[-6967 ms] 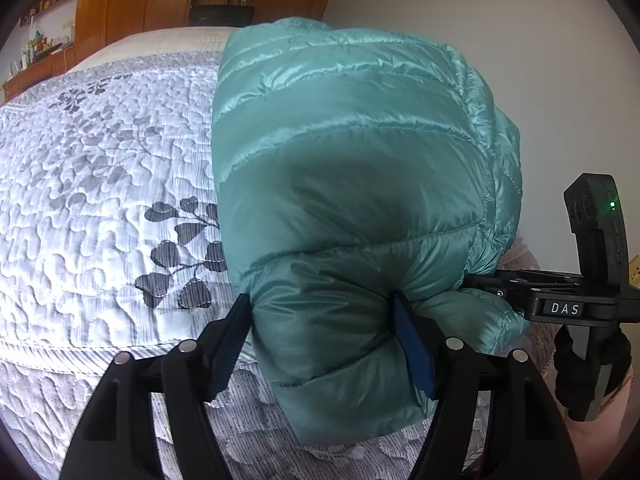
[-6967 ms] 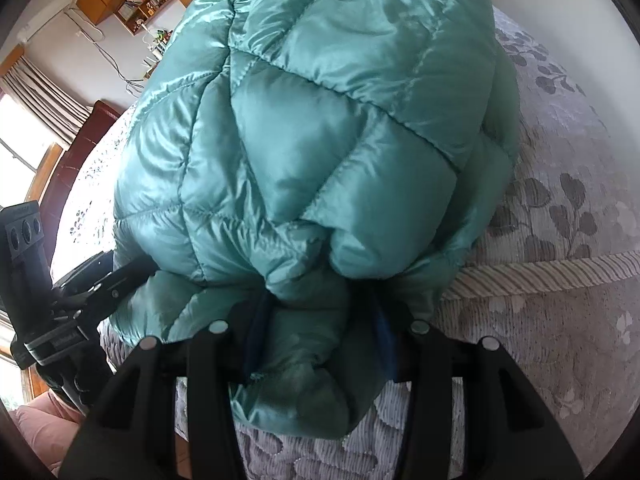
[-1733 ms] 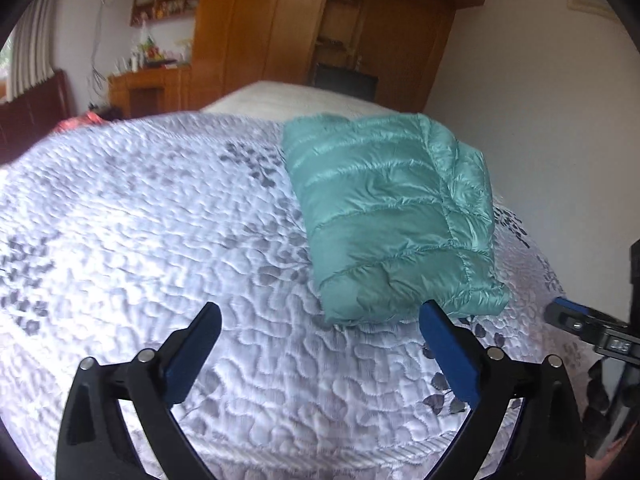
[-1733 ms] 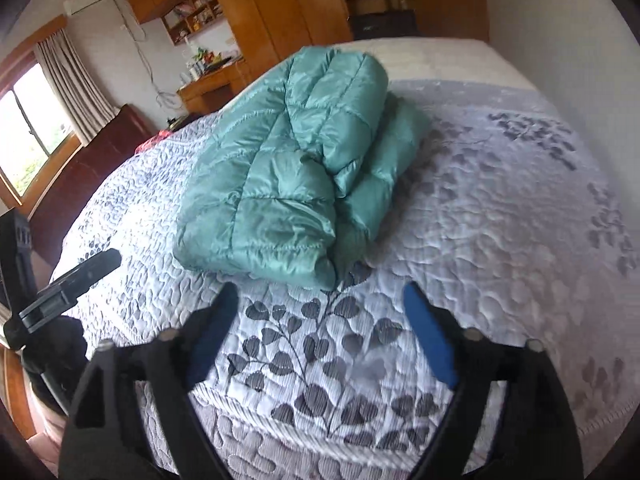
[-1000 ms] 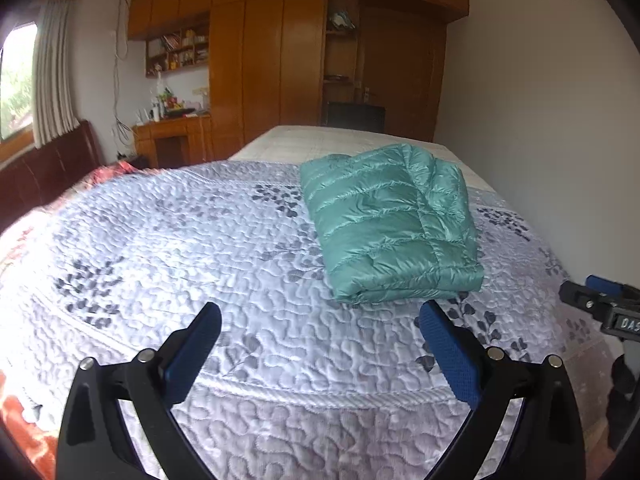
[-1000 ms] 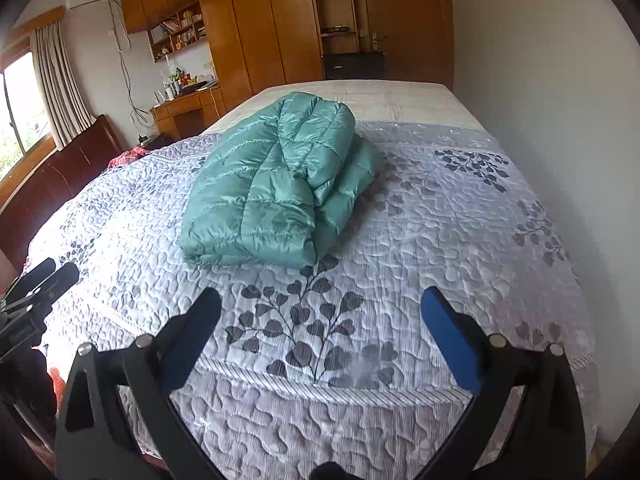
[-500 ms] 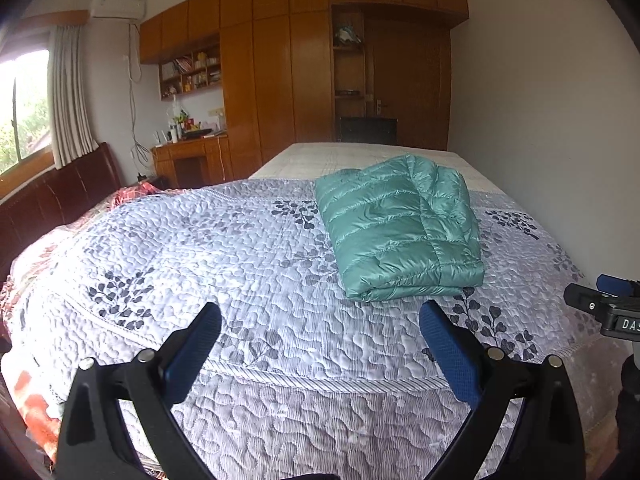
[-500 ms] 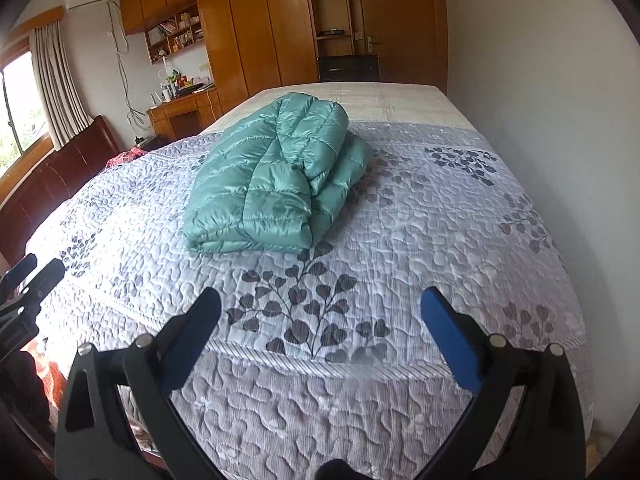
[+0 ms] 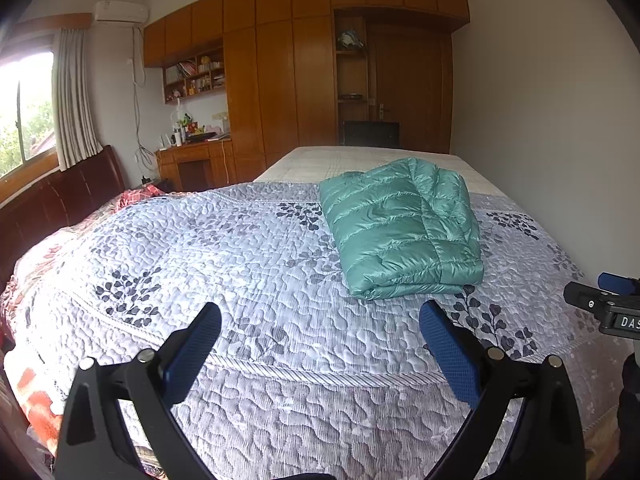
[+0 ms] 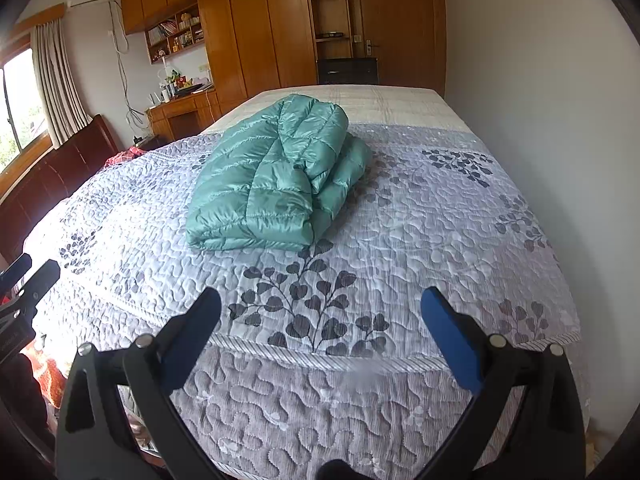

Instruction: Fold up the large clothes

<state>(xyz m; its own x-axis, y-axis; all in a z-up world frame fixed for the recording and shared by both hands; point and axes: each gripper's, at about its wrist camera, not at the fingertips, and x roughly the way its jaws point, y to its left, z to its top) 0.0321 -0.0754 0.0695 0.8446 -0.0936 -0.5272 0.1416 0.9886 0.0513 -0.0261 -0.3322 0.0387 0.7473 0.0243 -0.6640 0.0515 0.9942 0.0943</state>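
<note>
**Fingers spread wide, folded jacket ahead on the bed**

Fingers of both grippers stand wide apart and hold nothing. The left gripper (image 9: 320, 340) hovers over the near edge of the bed (image 9: 240, 260), and the right gripper (image 10: 320, 324) does the same a little further along that edge; each shows at the margin of the other's view.

The teal puffer jacket (image 9: 400, 228) lies well beyond both sets of fingertips, resting on the quilted bedspread as a compact folded bundle. Seen from the left gripper it sits ahead and to the right of the fingers; seen from the right gripper (image 10: 276, 180) it sits ahead and to the left. So it lies roughly between the two lines of sight, with neither gripper clearly nearer. Its long axis runs away from the fingers, toward the far end of the bed, and its near short end, a rounded fold, faces the fingers.

By the look of the bundle, the folding appears complete. Any further tidying would mean reaching forward and inward with either hand to that near fold.
</note>
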